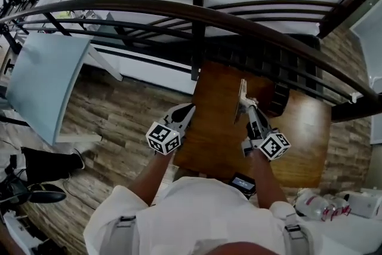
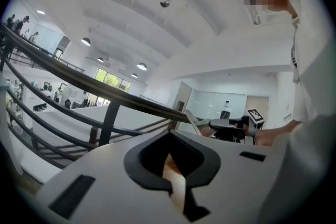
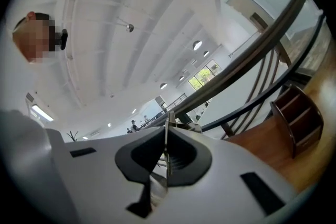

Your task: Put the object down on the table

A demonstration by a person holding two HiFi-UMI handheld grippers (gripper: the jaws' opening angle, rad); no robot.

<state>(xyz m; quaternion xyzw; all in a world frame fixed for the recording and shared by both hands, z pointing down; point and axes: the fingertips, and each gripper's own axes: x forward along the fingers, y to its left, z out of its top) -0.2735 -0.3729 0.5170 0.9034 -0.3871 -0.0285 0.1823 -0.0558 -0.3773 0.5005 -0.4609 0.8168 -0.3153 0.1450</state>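
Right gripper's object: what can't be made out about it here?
The thin flat object: edge-on in head and right gripper views, so its face and kind are unreadable.
Its lower edge: hidden beneath the right gripper in the head view; contact with the table cannot be told.
Left gripper view: too small.

The tabletop point(image 1: 209, 146) fills the centre of the head view. Its far edge lies below the railing point(image 1: 197, 15), which arcs across the upper frame. The left gripper point(image 1: 188, 110) is over the tabletop's left edge. The right gripper point(image 1: 245, 106) is just right of it over the middle, with the flat object point(image 1: 241, 91) standing on edge between its jaws and reaching toward the railing. A shelf unit point(image 1: 279, 100) stands to the right of that object. A small device point(image 1: 243, 183) lies at the tabletop's near edge. Bottles point(image 1: 319, 205) lie at the lower right and a slanted panel point(image 1: 42, 83) at the left.
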